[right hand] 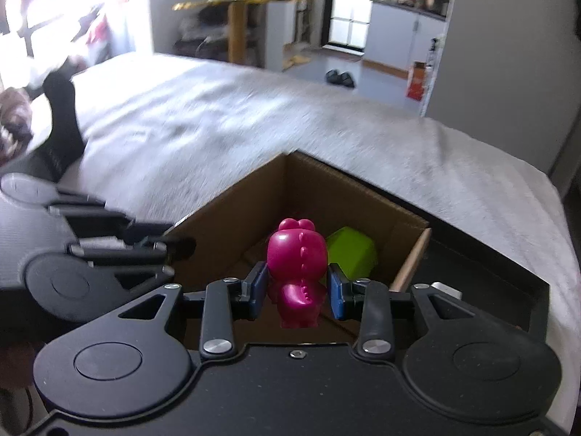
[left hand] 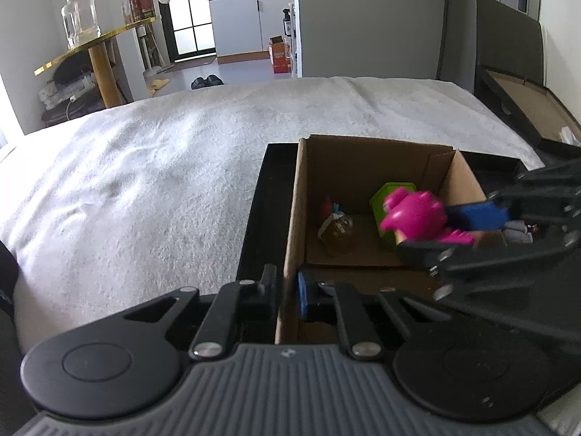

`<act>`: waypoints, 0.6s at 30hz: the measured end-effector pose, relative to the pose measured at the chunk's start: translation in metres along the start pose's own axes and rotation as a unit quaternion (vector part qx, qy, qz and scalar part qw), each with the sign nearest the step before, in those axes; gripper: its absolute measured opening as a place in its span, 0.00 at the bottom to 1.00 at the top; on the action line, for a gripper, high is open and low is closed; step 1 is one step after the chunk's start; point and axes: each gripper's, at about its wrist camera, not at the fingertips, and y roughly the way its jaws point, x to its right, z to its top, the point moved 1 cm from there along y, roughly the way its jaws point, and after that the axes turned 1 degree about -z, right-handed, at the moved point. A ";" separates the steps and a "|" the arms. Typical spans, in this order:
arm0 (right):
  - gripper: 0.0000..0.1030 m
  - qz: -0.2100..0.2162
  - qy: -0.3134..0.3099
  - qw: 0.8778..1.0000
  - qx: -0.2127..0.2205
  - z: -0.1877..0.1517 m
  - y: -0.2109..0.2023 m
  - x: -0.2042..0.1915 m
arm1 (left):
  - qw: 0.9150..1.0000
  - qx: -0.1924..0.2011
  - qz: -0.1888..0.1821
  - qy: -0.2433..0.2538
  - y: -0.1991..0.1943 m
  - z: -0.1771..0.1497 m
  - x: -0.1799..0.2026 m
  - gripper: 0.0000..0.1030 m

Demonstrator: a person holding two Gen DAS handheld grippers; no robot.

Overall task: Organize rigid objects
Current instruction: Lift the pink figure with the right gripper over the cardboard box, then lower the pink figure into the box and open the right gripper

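Note:
An open cardboard box stands on the white bed; it also shows in the right wrist view. My right gripper is shut on a magenta dinosaur toy and holds it over the box opening. From the left wrist view the toy hangs above a green block and a small brown figure on the box floor. My left gripper is shut on the box's near left wall, one finger on each side.
A black tray or lid lies under and beside the box. The white blanket covers the bed. A dark headboard and an open brown box are at right. A black sock-like object lies at left.

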 end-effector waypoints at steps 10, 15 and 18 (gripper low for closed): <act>0.34 -0.012 -0.064 0.998 -0.010 -0.001 0.017 -0.019 | 0.999 -0.007 -0.028 -0.040 0.002 0.000 -0.013 0.09; 0.36 -0.034 -0.078 0.996 -0.005 0.001 0.016 -0.024 | 0.998 -0.008 -0.029 -0.047 0.002 0.000 -0.013 0.09; 0.36 -0.038 -0.068 0.997 -0.010 -0.001 0.013 -0.021 | 0.999 -0.007 -0.024 -0.041 0.002 -0.001 -0.010 0.09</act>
